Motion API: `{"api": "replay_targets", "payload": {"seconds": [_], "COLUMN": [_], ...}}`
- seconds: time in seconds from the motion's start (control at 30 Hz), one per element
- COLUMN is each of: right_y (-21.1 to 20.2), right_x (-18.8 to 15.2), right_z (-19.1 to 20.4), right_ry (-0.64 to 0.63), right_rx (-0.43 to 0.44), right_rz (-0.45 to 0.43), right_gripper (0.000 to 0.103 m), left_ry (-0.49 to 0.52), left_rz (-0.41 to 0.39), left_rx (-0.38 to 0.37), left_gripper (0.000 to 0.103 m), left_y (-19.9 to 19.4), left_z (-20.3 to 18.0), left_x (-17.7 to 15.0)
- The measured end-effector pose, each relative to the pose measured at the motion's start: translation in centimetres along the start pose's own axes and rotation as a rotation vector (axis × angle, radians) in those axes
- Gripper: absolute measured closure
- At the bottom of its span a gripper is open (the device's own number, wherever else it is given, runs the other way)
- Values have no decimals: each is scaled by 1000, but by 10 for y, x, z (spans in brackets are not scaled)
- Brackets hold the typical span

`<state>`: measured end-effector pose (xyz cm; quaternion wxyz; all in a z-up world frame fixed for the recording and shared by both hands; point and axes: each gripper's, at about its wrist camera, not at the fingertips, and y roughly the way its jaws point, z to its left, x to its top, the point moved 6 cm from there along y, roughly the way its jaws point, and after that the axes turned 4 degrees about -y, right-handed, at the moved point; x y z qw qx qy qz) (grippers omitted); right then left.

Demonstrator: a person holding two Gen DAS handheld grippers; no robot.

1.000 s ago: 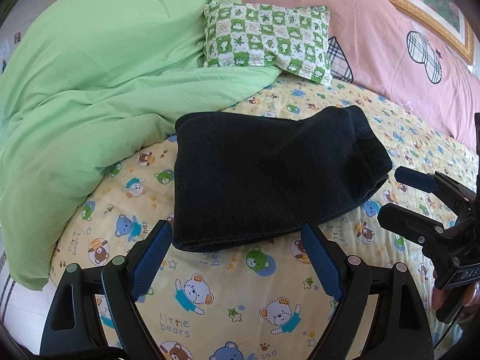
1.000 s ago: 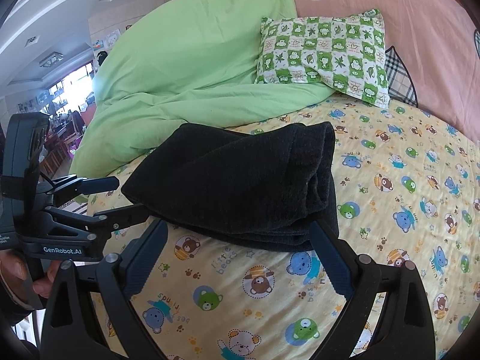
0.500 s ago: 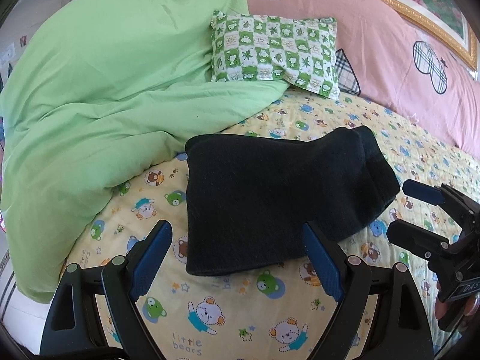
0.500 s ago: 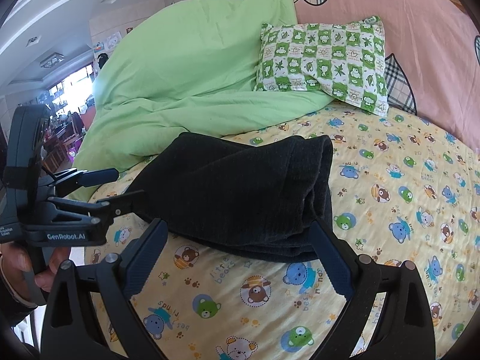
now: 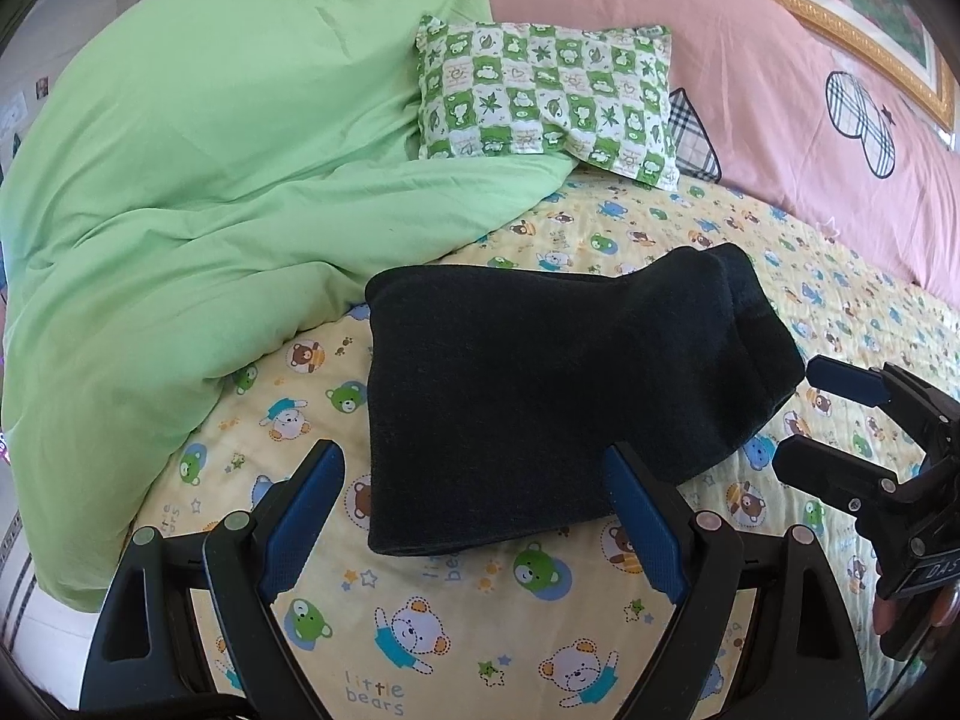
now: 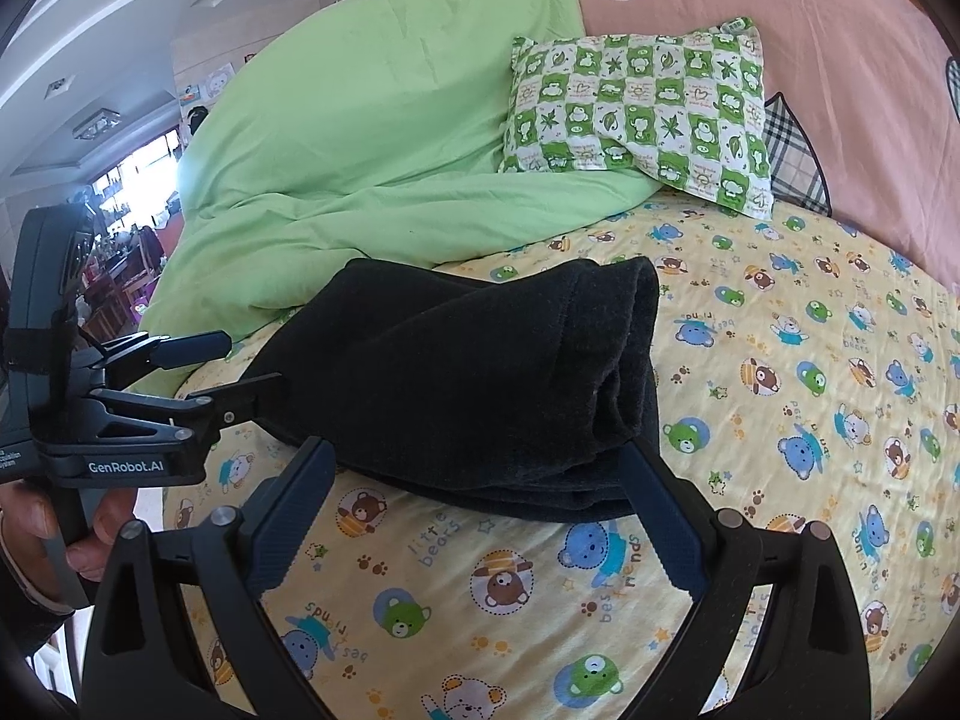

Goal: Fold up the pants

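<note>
Both cameras have drawn back from the pants (image 5: 540,396) over the last second, so the folded black bundle now sits higher and farther off in each view, with more bear-print bed sheet (image 5: 432,618) showing below it. The pants lie folded in a compact stack on the bed, their layered open end turned toward the right side and a smooth folded edge toward the near side. Neither gripper touches them.

The left gripper (image 5: 480,516) has its blue-padded fingers spread wide with nothing between them, hanging just short of the near edge of the pants. The right gripper (image 6: 480,516) is likewise spread apart and empty, near the stacked end of the bundle. In the right wrist view the left gripper shows from the side at the left edge, its fingers apart, with a hand (image 6: 54,534) wrapped around its handle.

Behind the pants, a green duvet (image 5: 210,210) is heaped on the left part of the bed, and a green-checked pillow (image 5: 546,96) rests against a pink headboard cover (image 5: 780,90).
</note>
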<state>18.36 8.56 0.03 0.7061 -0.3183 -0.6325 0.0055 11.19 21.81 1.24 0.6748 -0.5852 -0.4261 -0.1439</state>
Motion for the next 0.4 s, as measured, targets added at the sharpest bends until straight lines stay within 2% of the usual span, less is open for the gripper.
{"api": "replay_targets", "payload": {"seconds": [0.4], "right_y": [-2], "right_x": [0], "right_z": [-1], "right_ry": [8], "right_rx": [-5], "right_rz": [-5], "right_gripper": [7], "left_ry": [12], "left_rz": [3], "left_rx": [3], "left_gripper": [15], "left_y": [-5], "left_z": [-5], "left_x": [-1]}}
